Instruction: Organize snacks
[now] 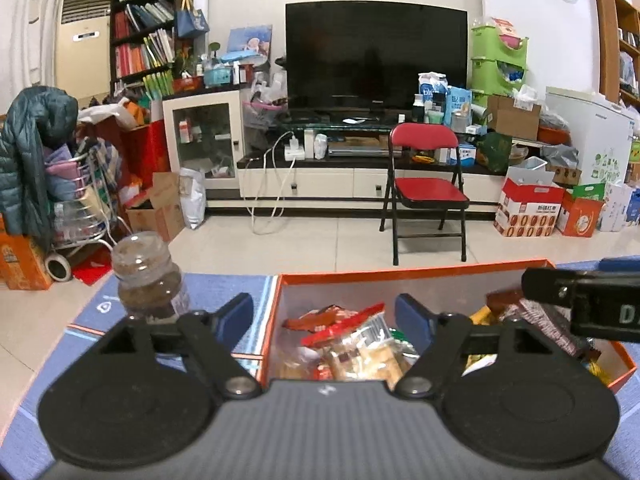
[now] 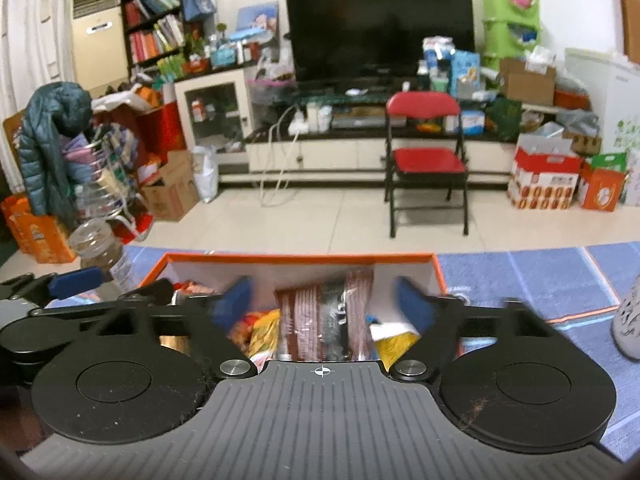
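Observation:
An orange box [image 1: 408, 273] with a white inside sits on a blue mat and holds several snack packets [image 1: 356, 344]. My left gripper [image 1: 324, 320] is open and empty over the box's left part. My right gripper [image 2: 323, 300] is open and empty over the same box [image 2: 300, 258], above a long brown-red striped packet [image 2: 320, 316] and yellow packets [image 2: 264, 330]. The right gripper also shows at the right edge of the left wrist view [image 1: 580, 300]. A clear jar of brown granules [image 1: 148, 280] stands upright on the mat just left of the box; it also shows in the right wrist view [image 2: 102, 250].
The blue mat [image 2: 520, 280] spreads around the box on a tiled floor. A grey shoe [image 2: 630, 320] rests at the mat's right edge. A red folding chair [image 1: 428, 192] stands beyond the box, before a TV stand. Cardboard boxes and a laundry cart line the sides.

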Demonstrator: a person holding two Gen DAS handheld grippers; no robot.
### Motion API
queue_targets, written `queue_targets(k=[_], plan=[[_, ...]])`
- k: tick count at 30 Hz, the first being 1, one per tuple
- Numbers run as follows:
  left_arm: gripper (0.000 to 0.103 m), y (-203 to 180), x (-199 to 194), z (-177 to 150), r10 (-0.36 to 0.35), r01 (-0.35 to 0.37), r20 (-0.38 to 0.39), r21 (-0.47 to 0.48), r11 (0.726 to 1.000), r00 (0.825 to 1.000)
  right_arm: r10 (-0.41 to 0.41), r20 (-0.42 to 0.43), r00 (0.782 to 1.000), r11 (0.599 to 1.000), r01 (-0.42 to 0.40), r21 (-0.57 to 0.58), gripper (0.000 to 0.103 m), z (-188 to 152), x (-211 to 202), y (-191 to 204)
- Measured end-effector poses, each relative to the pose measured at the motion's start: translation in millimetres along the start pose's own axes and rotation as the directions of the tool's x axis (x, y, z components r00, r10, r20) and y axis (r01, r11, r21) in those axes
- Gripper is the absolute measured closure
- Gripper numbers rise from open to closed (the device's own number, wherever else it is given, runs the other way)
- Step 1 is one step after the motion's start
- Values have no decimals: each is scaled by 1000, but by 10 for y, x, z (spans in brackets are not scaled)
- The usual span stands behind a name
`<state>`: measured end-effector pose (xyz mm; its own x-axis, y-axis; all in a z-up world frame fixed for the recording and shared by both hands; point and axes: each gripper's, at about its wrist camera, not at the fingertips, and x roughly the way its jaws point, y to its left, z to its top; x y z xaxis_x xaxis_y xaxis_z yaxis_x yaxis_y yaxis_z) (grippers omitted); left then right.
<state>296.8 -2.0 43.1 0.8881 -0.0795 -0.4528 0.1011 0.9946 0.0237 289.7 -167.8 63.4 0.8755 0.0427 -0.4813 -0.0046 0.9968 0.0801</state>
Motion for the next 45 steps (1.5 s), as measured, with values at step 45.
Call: queue_targets(k=[45], plan=[[1,110,-1060,-912,130,-152,-256,-67,986,958,-101,-276,956,992,78,-96,8,-989,-953,440]])
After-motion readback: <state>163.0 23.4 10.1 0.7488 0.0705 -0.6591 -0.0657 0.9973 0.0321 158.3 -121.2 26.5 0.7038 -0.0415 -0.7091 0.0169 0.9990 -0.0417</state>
